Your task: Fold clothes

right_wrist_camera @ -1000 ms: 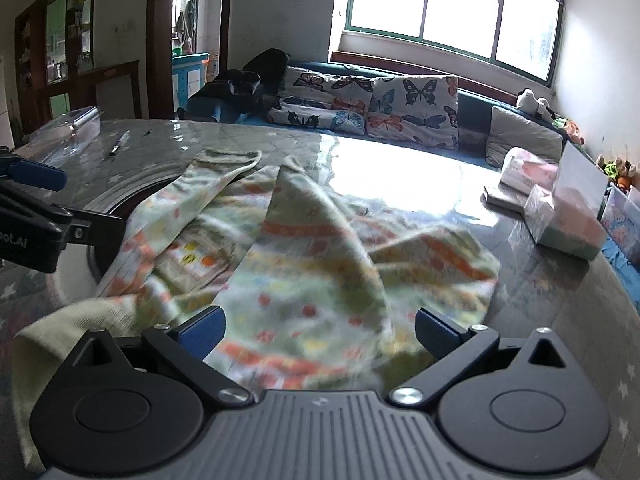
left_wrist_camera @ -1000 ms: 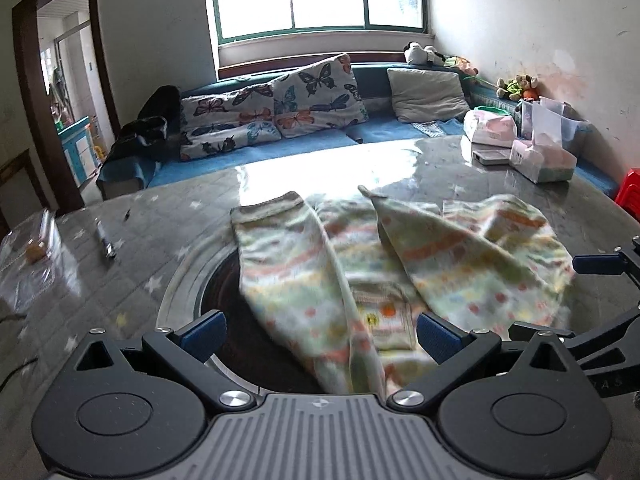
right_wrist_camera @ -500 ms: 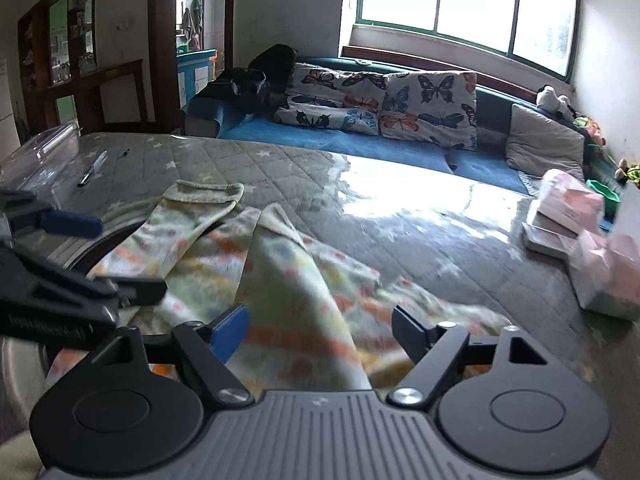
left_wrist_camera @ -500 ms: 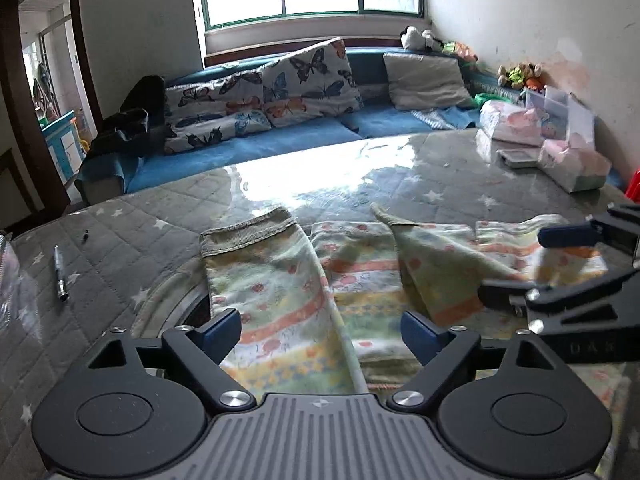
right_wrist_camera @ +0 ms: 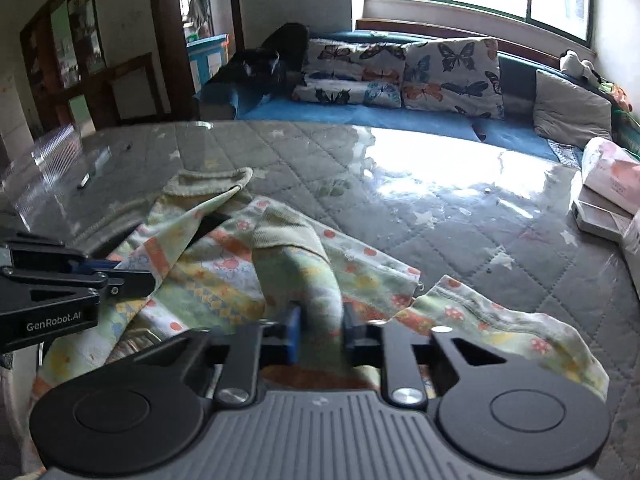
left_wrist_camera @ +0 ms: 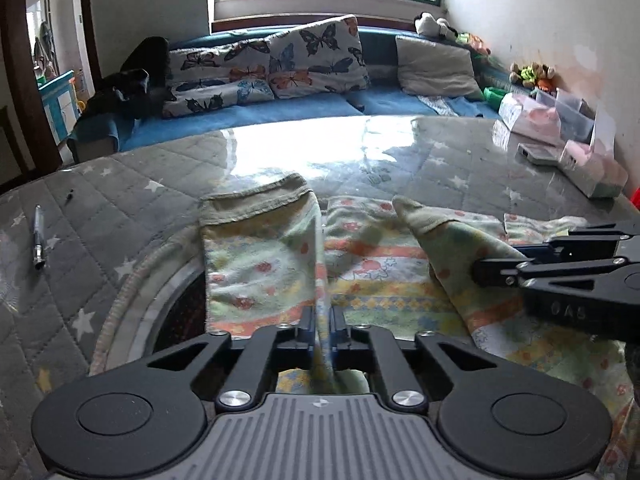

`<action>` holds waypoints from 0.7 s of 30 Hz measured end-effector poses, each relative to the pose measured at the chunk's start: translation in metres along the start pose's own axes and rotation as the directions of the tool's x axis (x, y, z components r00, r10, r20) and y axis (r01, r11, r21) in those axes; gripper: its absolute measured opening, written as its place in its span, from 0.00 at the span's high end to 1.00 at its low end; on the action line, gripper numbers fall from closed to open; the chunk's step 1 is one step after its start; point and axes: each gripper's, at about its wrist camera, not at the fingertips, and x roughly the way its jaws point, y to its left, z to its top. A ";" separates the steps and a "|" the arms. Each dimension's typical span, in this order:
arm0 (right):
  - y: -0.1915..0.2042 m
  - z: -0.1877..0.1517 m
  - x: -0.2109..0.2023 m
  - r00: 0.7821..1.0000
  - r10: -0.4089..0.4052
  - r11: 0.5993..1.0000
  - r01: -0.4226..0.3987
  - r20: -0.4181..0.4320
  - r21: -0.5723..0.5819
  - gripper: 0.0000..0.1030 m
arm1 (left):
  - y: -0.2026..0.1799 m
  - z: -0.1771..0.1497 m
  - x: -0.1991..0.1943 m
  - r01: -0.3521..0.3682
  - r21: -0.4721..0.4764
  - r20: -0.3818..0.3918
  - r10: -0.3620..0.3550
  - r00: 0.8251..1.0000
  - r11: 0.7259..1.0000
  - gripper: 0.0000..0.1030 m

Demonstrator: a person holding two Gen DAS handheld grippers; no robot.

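Observation:
A pale green child's garment [left_wrist_camera: 360, 264] with orange and yellow print lies on the round quilted table [left_wrist_camera: 120, 200]. Its left sleeve [left_wrist_camera: 260, 248] lies folded over the body; the cuff points away. My left gripper [left_wrist_camera: 322, 334] is shut on a fold of this sleeve near me. My right gripper [right_wrist_camera: 320, 334] is shut on the right sleeve [right_wrist_camera: 308, 272], bunched between its blue pads. In the left wrist view the right gripper [left_wrist_camera: 496, 270] comes in from the right. In the right wrist view the left gripper [right_wrist_camera: 132, 278] comes in from the left.
A pen [left_wrist_camera: 38, 236] lies at the table's left. Tissue packs and boxes [left_wrist_camera: 580, 164] stand at the right edge, also in the right wrist view [right_wrist_camera: 612, 184]. A clear plastic box [right_wrist_camera: 44, 148] sits far left. A blue sofa with butterfly cushions [left_wrist_camera: 280, 64] is behind the table.
Both grippers were open above the garment; now both have lowered and shut on cloth, left on the left sleeve, right on the right sleeve. The garment lies flatter.

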 end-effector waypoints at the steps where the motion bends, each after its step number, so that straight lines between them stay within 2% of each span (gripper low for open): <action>1: 0.000 0.000 -0.005 1.000 0.002 1.000 -0.002 0.015 0.008 0.92 | 0.002 0.000 -0.002 0.002 -0.009 0.002 -0.002 1.000 1.000 0.96; 3: -0.002 -0.002 -0.015 0.999 0.007 1.000 -0.008 0.044 0.024 0.94 | 0.007 -0.001 -0.005 0.005 -0.028 0.006 -0.005 1.000 1.000 0.97; 11: -0.019 -0.013 -0.080 0.986 -0.020 0.996 0.004 0.167 0.093 0.96 | 0.050 -0.025 -0.066 -0.064 -0.154 0.075 0.076 0.994 0.986 0.98; 16: -0.039 -0.030 -0.134 0.967 -0.059 0.990 0.024 0.249 0.140 0.96 | 0.075 -0.061 -0.104 -0.105 -0.236 0.082 0.127 0.988 0.966 0.98; 21: -0.059 -0.064 -0.186 0.947 -0.110 0.978 0.050 0.300 0.201 0.96 | 0.093 -0.102 -0.138 -0.143 -0.300 0.072 0.172 0.982 0.943 0.99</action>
